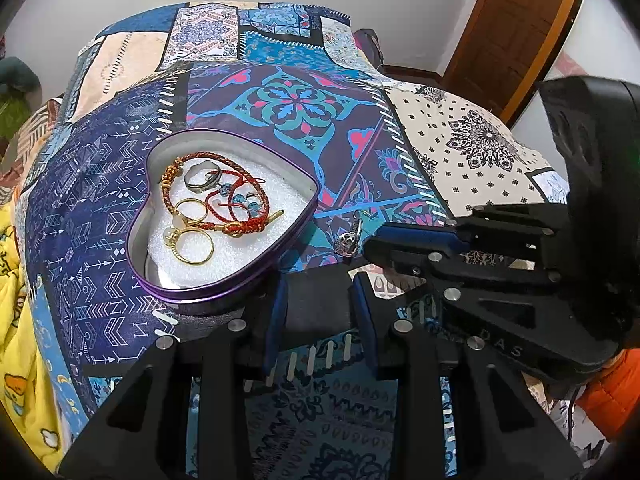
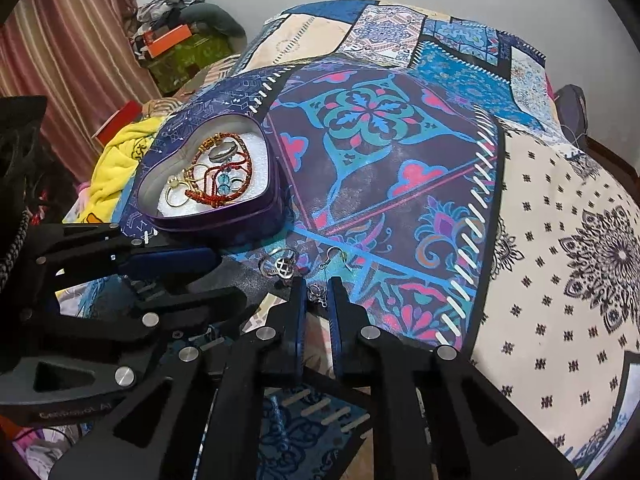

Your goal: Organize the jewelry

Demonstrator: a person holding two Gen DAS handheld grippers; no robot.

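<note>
Purple heart tin (image 1: 224,292) — blue patchwork cloth (image 1: 120,208).

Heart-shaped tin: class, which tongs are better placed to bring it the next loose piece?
Right. The right tongs already pinch a small silver earring near the heart-shaped tin; the left tongs hold nothing.

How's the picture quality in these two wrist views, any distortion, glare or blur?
Left wrist view: heavy fisheye bulge, dark corners, soft even light, heart-shaped tin sharp. Right wrist view: same bulge, patterned cloth faintly hazy, small earring slightly soft.
</note>
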